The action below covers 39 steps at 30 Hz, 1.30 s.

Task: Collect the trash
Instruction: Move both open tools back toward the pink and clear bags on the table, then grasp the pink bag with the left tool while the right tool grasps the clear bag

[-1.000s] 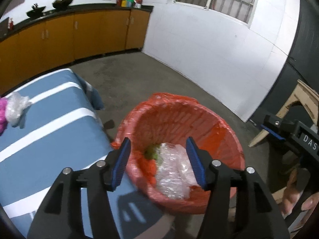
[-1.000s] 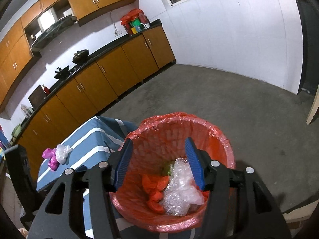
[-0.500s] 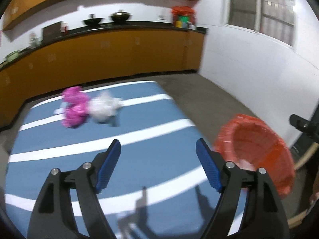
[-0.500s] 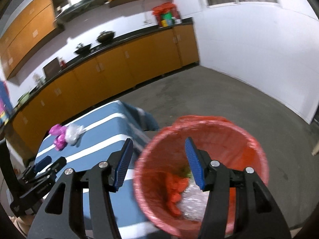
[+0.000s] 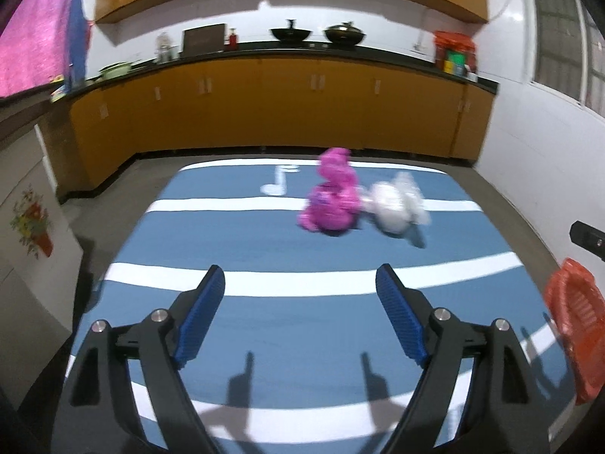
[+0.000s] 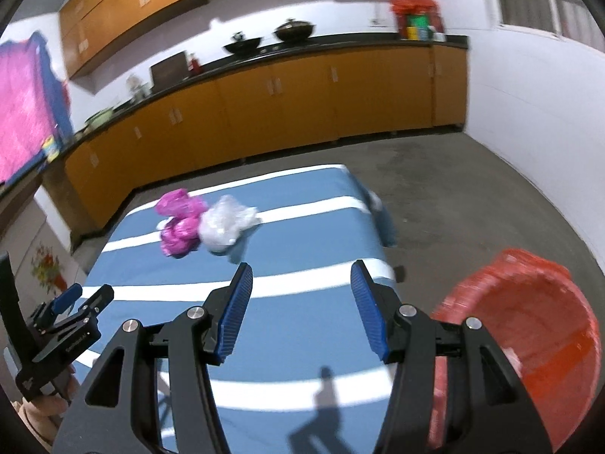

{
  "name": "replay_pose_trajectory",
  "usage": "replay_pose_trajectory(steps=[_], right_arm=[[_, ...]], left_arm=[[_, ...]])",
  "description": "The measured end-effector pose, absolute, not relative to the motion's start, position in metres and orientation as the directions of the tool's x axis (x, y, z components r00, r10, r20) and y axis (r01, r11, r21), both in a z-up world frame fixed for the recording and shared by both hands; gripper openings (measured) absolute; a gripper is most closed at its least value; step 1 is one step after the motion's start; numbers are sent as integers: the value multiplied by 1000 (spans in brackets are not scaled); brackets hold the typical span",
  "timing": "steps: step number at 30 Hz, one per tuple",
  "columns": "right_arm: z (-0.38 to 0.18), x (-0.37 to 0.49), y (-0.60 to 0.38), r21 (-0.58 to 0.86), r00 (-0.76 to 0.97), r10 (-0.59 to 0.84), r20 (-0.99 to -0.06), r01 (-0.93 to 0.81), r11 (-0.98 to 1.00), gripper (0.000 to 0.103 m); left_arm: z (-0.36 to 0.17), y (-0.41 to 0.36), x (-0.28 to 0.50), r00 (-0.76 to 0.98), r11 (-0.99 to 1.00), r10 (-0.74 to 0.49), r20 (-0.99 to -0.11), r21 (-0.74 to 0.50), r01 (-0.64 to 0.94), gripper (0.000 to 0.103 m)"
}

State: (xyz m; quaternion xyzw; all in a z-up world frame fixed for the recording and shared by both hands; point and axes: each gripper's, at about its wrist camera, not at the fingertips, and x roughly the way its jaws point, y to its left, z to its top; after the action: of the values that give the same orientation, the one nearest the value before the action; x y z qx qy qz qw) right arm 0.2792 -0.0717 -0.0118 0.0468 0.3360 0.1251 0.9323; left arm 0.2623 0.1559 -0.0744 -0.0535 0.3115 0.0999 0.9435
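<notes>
A crumpled pink plastic bag (image 5: 332, 200) and a crumpled clear plastic bag (image 5: 395, 206) lie side by side at the far end of the blue table with white stripes (image 5: 287, 333). They also show in the right wrist view, pink bag (image 6: 179, 227) and clear bag (image 6: 225, 223). My left gripper (image 5: 300, 302) is open and empty, over the table's near part, facing the bags. My right gripper (image 6: 300, 291) is open and empty above the table's right side. The bin with the red liner (image 6: 529, 333) stands on the floor at the right, and its rim shows in the left wrist view (image 5: 578, 325).
Orange cabinets (image 5: 287, 109) with a black counter and pots run along the far wall. A grey concrete floor (image 6: 472, 196) surrounds the table. A white wall with a window (image 5: 556, 38) is at the right. The left gripper also shows in the right wrist view (image 6: 64, 321).
Both grippers have swung left, away from over the red bin and toward the table. The bags now lie ahead of both grippers; the bin has slid to the right edge.
</notes>
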Motion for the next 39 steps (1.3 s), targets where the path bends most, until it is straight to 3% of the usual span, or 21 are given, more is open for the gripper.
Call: replay_pose_trajectory(steps=[17, 30, 39], right_arm=[[-50, 367, 43, 100, 700, 309, -643, -324, 941, 55], [-75, 402, 66, 35, 653, 269, -708, -348, 937, 55], [-73, 387, 39, 27, 643, 268, -718, -359, 933, 28]], left_arm=[[-94, 228, 279, 759, 937, 255, -599, -39, -346, 82], [-95, 236, 301, 763, 941, 233, -603, -58, -333, 82], [-89, 207, 337, 780, 966, 162, -604, -65, -251, 85]])
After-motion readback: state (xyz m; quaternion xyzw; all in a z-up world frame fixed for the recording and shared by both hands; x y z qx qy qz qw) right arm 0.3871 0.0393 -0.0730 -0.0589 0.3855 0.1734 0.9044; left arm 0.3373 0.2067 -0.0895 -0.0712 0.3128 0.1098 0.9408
